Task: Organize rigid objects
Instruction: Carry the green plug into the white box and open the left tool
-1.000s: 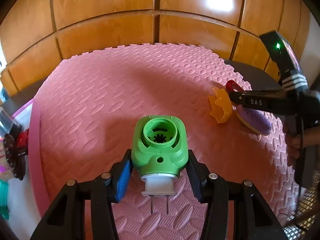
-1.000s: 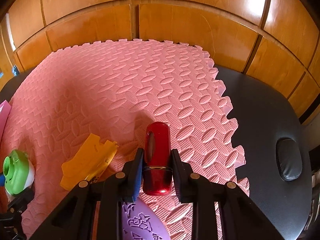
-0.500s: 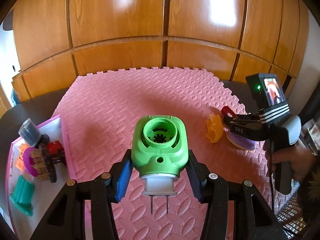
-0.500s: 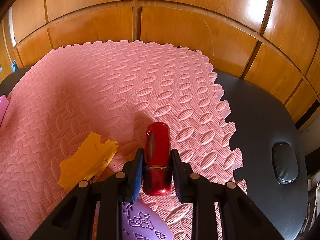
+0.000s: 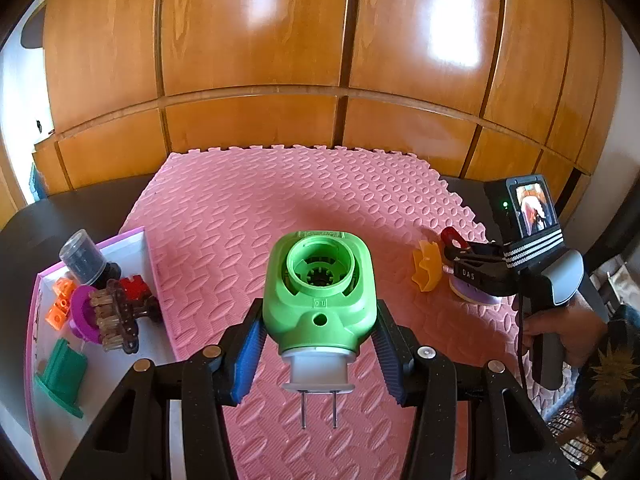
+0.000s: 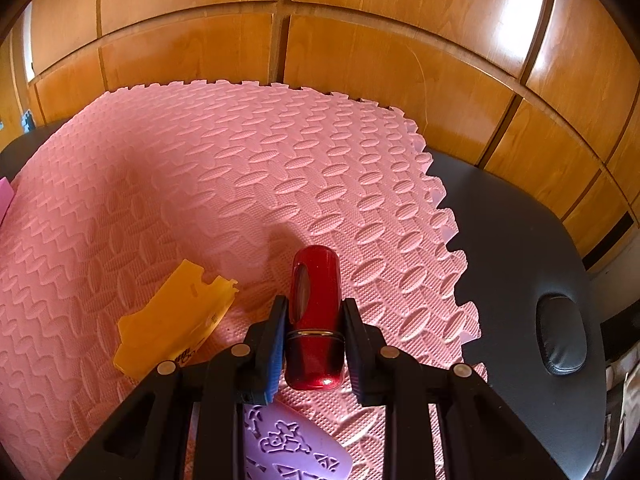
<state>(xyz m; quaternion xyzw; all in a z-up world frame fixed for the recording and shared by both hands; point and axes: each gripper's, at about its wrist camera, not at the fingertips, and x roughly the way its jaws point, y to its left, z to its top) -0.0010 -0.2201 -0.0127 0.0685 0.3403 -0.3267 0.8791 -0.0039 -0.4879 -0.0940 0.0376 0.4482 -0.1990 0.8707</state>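
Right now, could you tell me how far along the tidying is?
Partly done. The tray already holds several small items. In hand: the left gripper holds the green plug-in unit, and the right gripper clamps the red tube. Left on the pink mat: the yellow piece and the purple piece.

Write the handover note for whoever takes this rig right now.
Left gripper: shut on green plug, held above the mat.
Right gripper: shut on red tube, low over the mat.
Done: tray at left holds a jar, brush, orange, red and teal pieces.
Left: tray the plug and tube, then yellow piece and purple piece.
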